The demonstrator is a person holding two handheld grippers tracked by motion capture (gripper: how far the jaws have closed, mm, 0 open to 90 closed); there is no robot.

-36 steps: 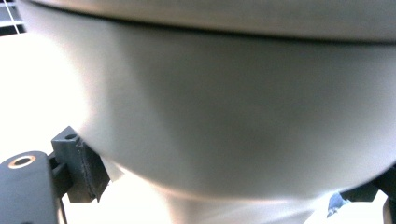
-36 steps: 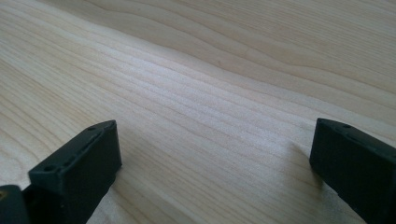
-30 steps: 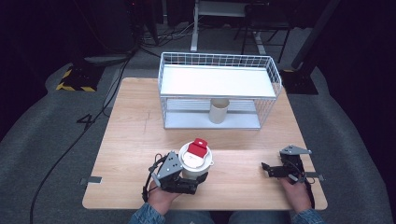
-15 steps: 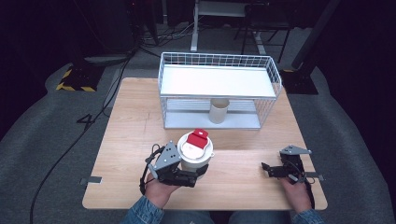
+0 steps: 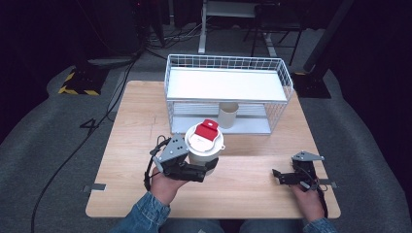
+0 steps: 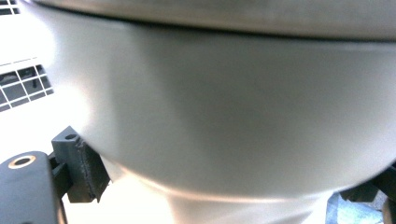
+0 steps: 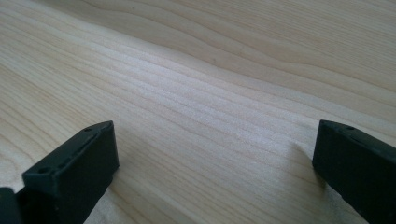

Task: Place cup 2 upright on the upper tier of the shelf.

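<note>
So I've got this white cup (image 5: 204, 145) with a flat white lid and a red tab on top, kinda toward the far edge of the lid. It's upright, not tipped at all, sitting around the middle of the table, a bit left. From the left gripper view its pale side bulges out under the lid rim and narrows toward the bottom.

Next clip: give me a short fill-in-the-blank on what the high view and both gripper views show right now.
1. The left gripper is shut on the white ____ with the red flap on its lid.
2. The right gripper has its jaws ____ over bare wood.
3. A small cream cup stands on the ____ shelf of the wire rack.

Missing words: container; open; lower
</note>
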